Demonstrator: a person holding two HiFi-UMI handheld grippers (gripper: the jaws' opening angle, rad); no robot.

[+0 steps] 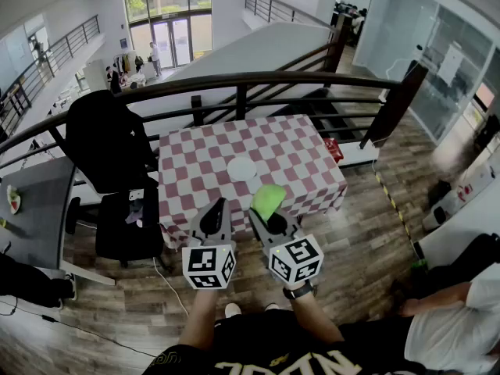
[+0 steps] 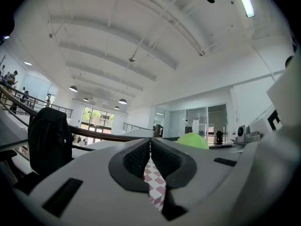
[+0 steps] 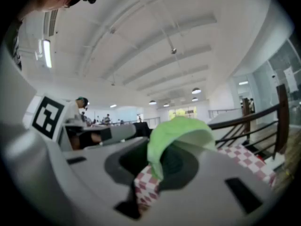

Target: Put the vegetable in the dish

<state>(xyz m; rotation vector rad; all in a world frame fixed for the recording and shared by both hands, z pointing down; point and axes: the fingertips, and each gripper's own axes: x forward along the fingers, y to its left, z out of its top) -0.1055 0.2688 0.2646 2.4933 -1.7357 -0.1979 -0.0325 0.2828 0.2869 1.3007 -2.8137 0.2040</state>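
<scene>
A light green leafy vegetable is held between the jaws of my right gripper, over the near edge of the checkered table. In the right gripper view the vegetable fills the gap between the pads. A white dish lies on the cloth just beyond both grippers. My left gripper is held beside the right one, shut with nothing in it; in its own view the pads meet and the vegetable shows to the right.
A black office chair with a dark jacket stands left of the table. A dark curved railing runs behind the table. A grey desk is at the far left. A person sits at the lower right.
</scene>
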